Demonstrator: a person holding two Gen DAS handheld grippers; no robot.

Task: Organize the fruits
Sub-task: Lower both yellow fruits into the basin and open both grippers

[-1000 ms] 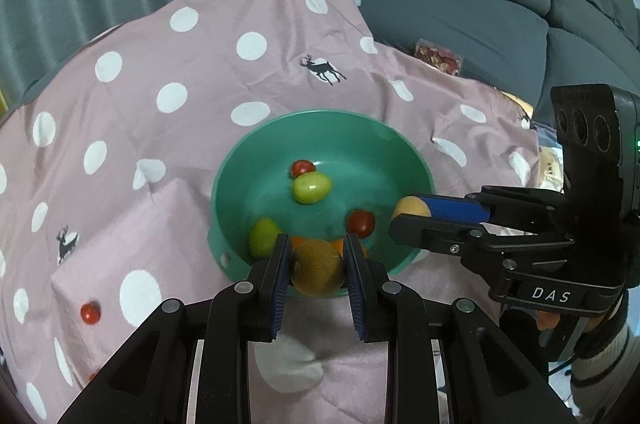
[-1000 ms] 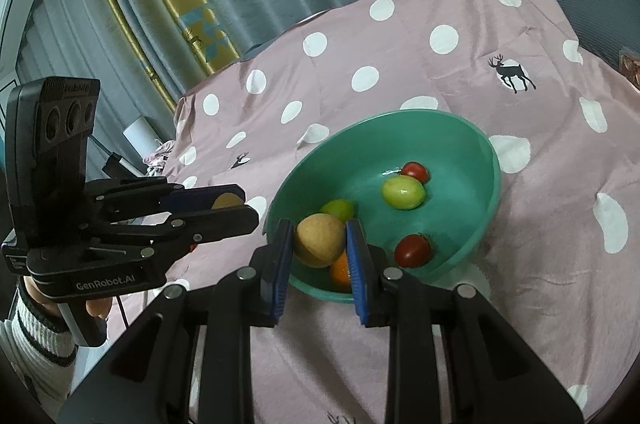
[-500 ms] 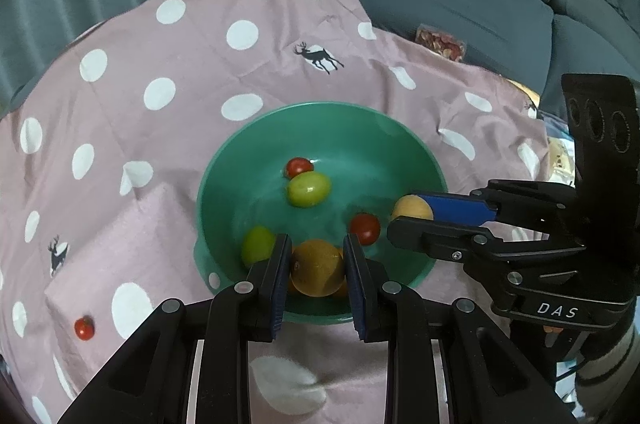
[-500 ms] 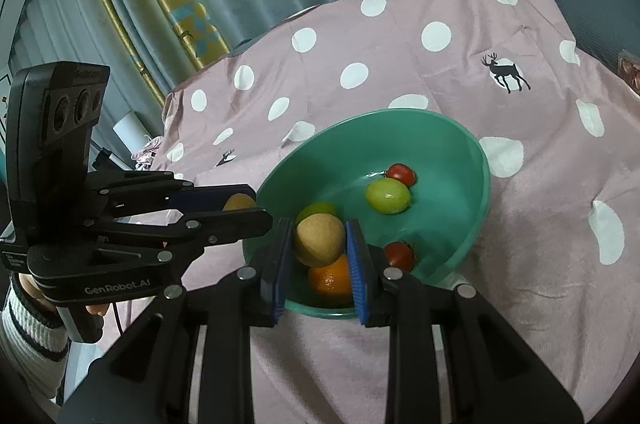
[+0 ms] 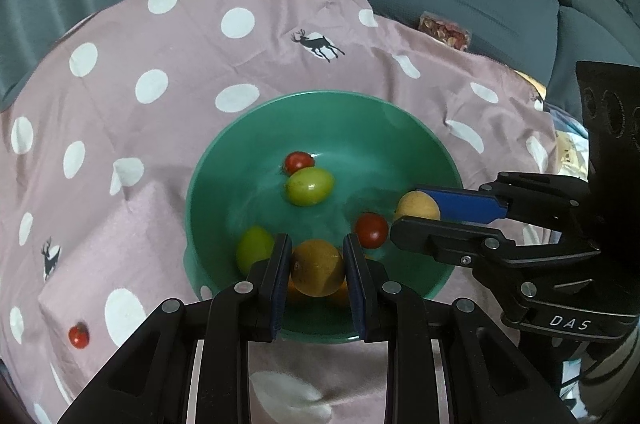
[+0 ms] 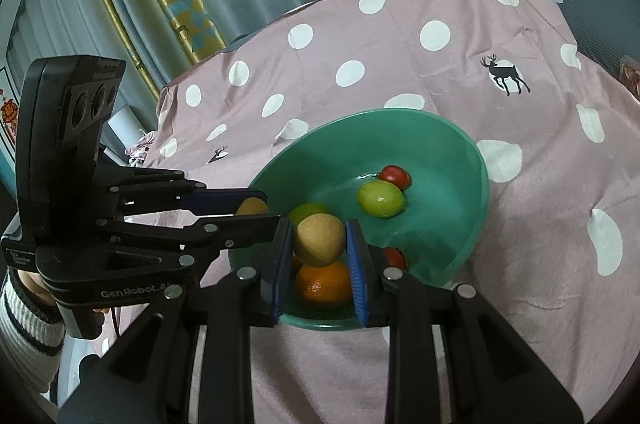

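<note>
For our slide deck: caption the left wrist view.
Left gripper holds a brown fruit over the green bowl.

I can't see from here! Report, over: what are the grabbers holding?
Left gripper shut on brown fruit. Right gripper shut on tan fruit. Both over green bowl. Nothing blocking.

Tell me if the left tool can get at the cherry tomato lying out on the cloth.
Probably not yet. The left tool is shut on a brown fruit over the green bowl. The cherry tomato lies in the open on the cloth, unobstructed once the load is released.
</note>
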